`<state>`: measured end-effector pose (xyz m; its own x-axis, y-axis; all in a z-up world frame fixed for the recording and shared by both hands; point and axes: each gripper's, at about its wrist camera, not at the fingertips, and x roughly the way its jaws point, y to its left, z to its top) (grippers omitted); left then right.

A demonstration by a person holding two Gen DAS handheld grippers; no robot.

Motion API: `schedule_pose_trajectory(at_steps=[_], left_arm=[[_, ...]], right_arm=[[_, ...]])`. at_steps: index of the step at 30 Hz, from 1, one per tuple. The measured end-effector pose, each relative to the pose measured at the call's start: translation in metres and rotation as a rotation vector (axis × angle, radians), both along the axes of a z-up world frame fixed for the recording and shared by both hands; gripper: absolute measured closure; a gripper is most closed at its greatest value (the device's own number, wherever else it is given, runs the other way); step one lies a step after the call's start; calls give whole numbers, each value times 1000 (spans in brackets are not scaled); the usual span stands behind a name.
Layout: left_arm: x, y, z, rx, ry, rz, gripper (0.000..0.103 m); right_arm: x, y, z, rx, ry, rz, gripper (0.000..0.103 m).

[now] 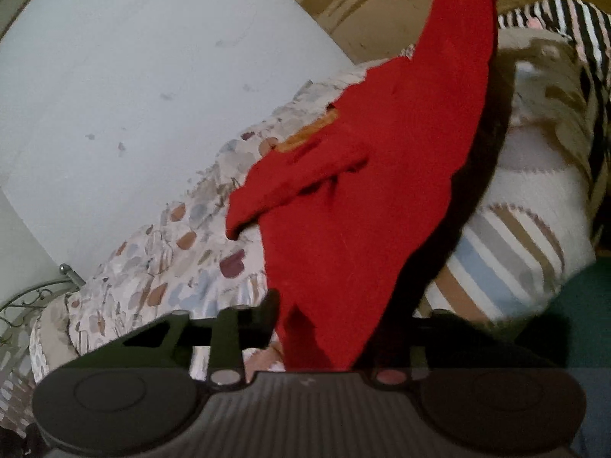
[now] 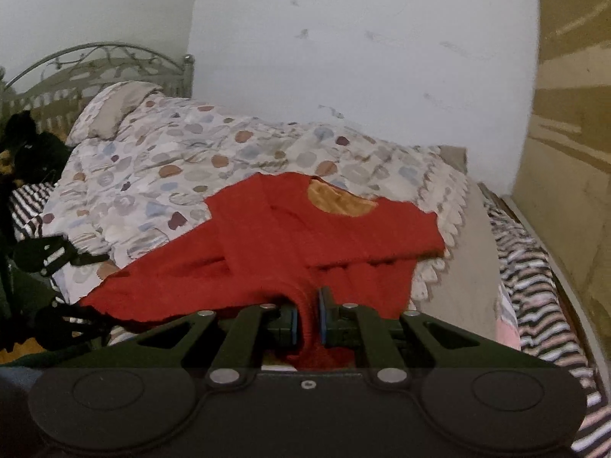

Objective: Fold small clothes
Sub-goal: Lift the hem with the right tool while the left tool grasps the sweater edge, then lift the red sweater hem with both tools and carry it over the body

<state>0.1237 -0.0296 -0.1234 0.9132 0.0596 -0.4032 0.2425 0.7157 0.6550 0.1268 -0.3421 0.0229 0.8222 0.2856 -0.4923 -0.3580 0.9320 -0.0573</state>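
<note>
A red knitted sweater (image 2: 305, 236) with an orange lining in its neck (image 2: 336, 200) lies spread on the patterned bedspread (image 2: 172, 160). My right gripper (image 2: 307, 305) is shut on a bunched fold of its near hem, blue pads pressing from both sides. In the left wrist view the same sweater (image 1: 382, 152) runs taut from the upper right down into my left gripper (image 1: 336, 316). The cloth fills the jaws and hides the right finger. The left gripper (image 2: 95, 292) also shows at the sweater's left corner in the right wrist view.
A metal headboard (image 2: 95, 57) and a pillow stand at the far left, with a black object (image 2: 26, 145) beside them. Striped cloth (image 2: 534, 286) lies along the bed's right side. A white wall (image 2: 343, 38) runs behind the bed. A striped cushion (image 1: 508, 252) sits to the right.
</note>
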Motion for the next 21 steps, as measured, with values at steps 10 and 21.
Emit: schedule_pose_trajectory(at_steps=[10, 21], left_arm=[[-23, 21, 36, -159, -180, 14, 98], [-65, 40, 123, -411, -323, -24, 98]], right_arm=[[-32, 5, -28, -42, -43, -93, 95], [-83, -1, 9, -23, -344, -152, 97]])
